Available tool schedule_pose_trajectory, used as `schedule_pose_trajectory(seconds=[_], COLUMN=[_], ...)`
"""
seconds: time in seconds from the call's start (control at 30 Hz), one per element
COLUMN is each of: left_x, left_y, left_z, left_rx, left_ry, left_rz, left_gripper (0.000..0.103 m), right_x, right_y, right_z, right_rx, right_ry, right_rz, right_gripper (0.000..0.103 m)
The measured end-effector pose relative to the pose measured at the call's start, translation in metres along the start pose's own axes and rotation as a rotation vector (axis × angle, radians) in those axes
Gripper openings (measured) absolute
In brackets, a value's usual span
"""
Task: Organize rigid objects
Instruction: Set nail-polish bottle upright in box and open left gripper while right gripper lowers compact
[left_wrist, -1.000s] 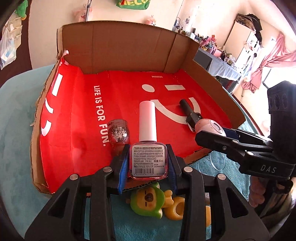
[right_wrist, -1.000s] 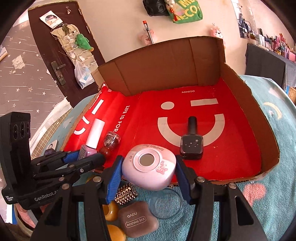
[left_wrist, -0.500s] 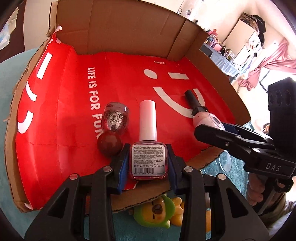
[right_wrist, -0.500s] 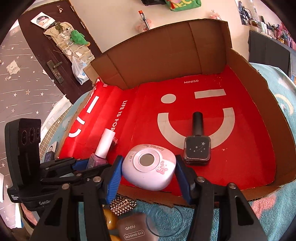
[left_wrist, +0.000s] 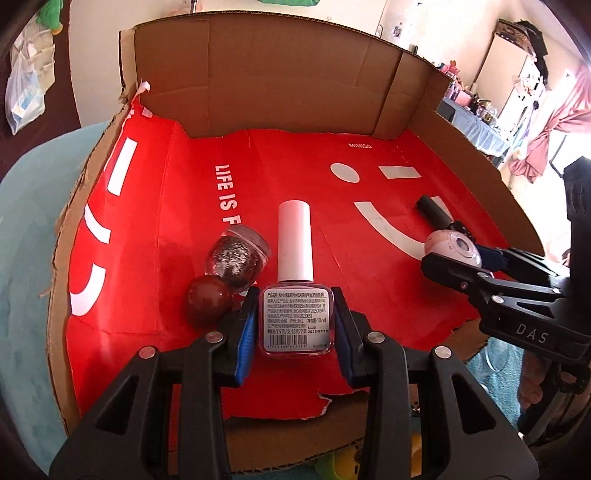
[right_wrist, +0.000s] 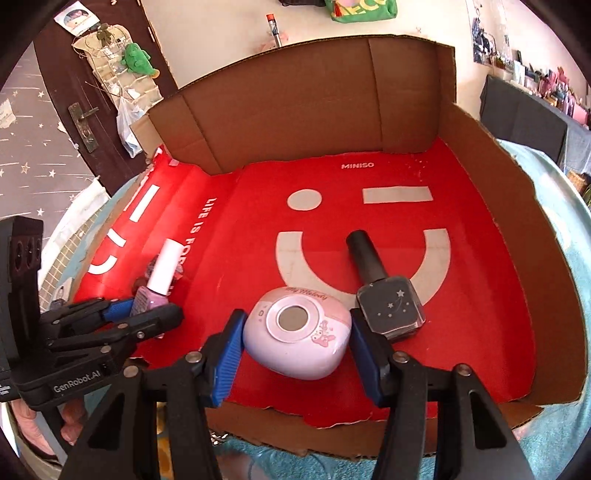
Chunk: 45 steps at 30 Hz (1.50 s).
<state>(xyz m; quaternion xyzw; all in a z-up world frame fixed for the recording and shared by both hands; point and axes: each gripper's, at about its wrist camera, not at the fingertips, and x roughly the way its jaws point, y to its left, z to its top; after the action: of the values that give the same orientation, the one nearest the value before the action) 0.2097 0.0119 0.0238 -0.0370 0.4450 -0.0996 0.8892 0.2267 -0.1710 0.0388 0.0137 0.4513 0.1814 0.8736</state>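
My left gripper (left_wrist: 295, 325) is shut on a pink nail polish bottle (left_wrist: 295, 295) with a white cap, held over the near part of the red-lined cardboard box (left_wrist: 207, 229). My right gripper (right_wrist: 295, 350) is shut on a pale pink rounded compact case (right_wrist: 297, 332), low over the box floor (right_wrist: 461, 314). A black nail polish bottle (right_wrist: 384, 295) lies on the red lining just right of the case. A glitter bottle with a dark red round cap (left_wrist: 229, 273) lies left of the pink bottle.
The box's tall cardboard back wall (right_wrist: 303, 103) and lower side flaps enclose the red floor. It rests on a teal fuzzy cover (right_wrist: 565, 332). Small items lie outside the front edge, mostly hidden. A door (right_wrist: 92, 92) and cluttered room lie beyond.
Both grippers have moved forward over the box's front edge and slightly down, carrying their objects. The toys and small items in front of the box have dropped out of sight.
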Motion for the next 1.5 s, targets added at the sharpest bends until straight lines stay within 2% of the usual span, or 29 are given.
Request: schedule_pose_trajectory(seconds=[0.17,0.47,0.73,1.3,1.43,1.5], left_x=[0.004,0.004,0.004,0.004,0.000,-0.004], left_y=[0.005,0.012,0.013,0.012,0.010,0.009], left_z=[0.007,0.009,0.010,0.009,0.008,0.008], left_rx=[-0.012,-0.030,-0.033,-0.028,-0.024,-0.021], left_ry=[-0.015,-0.033,-0.034,-0.035,-0.051,-0.072], left_rz=[0.034,0.077,0.076,0.081,0.077,0.079], left_gripper=[0.034,0.034,0.034,0.035,0.042,0.056], right_x=[0.004,0.014,0.018,0.020,0.019,0.019], right_y=[-0.008,-0.014,-0.014,-0.014,-0.014,-0.014], right_z=[0.004,0.011,0.011,0.011,0.011,0.011], right_rx=[-0.011,-0.028,-0.043,-0.035,-0.033,-0.031], right_ry=[-0.025,-0.025,0.003,0.003,0.002,0.002], right_rz=[-0.092,-0.183,-0.196,-0.187,-0.185,-0.181], right_gripper=[0.058,0.058,0.058,0.058,0.058,0.058])
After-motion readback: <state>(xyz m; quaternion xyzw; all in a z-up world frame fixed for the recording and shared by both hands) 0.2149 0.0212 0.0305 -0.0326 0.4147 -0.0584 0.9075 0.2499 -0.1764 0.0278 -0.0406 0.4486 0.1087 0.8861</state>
